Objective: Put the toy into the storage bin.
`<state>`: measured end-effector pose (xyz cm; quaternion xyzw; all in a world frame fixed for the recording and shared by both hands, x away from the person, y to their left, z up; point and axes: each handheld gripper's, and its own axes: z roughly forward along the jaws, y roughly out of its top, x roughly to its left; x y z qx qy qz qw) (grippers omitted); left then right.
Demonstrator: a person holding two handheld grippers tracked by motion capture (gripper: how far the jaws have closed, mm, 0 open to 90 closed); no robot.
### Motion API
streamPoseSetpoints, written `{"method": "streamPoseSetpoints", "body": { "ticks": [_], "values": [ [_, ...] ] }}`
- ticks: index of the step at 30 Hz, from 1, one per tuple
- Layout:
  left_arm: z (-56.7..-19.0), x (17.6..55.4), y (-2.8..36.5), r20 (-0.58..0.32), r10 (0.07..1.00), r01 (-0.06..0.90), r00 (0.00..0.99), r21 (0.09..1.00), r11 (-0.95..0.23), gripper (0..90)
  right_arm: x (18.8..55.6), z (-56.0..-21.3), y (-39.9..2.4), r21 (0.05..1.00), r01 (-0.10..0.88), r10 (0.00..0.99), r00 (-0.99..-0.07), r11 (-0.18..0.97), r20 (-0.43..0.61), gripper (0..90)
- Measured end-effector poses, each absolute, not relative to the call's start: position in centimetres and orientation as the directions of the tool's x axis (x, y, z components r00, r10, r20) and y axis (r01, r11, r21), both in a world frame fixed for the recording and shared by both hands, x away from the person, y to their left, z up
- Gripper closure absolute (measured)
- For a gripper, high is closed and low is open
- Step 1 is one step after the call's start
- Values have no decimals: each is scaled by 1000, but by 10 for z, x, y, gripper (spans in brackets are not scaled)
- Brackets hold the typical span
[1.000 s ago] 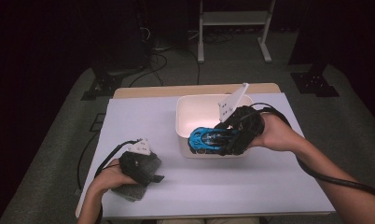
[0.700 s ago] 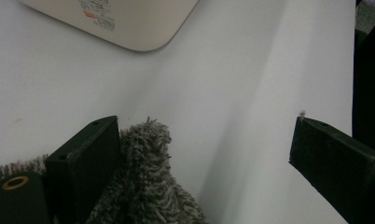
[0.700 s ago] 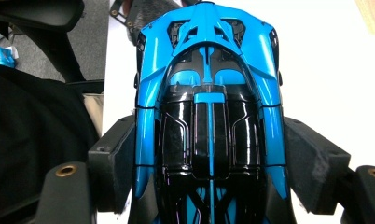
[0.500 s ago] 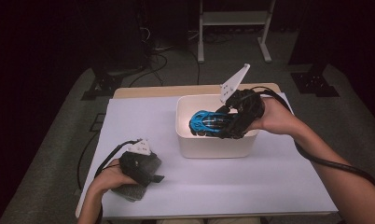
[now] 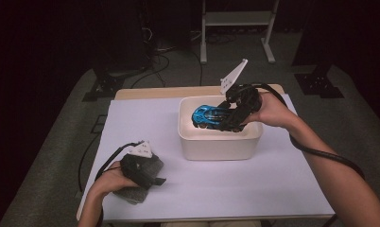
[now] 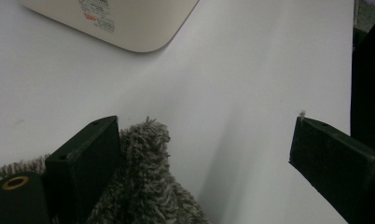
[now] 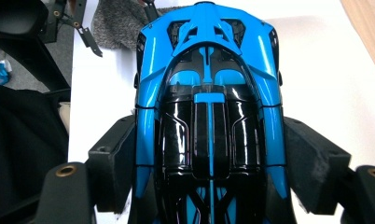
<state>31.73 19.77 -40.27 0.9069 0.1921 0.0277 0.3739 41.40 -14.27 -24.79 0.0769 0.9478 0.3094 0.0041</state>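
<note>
In the right gripper [image 7: 209, 186], toy car [image 7: 209, 107], glossy blue, black roof.

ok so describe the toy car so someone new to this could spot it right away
On the white table, find the cream bin near the far edge. The toy car hangs over it, clamped in the right hand-held gripper: glossy bright blue and black, unlike the shaggy grey cloth.

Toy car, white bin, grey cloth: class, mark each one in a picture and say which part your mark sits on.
toy car [image 7: 209, 116], right gripper view, on its black roof.
white bin [image 5: 220, 147], high view, on its front wall.
grey cloth [image 6: 148, 186], left gripper view, on its shaggy pile.
</note>
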Motion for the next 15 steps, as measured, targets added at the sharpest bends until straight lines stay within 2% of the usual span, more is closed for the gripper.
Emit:
{"method": "streamPoseSetpoints", "body": {
  "ticks": [15],
  "values": [
    [-403,315,200,-96,374,332,923,691,-642,84,437,-272,-133,570,172,154,-985,804,80,251]
  ]
}}
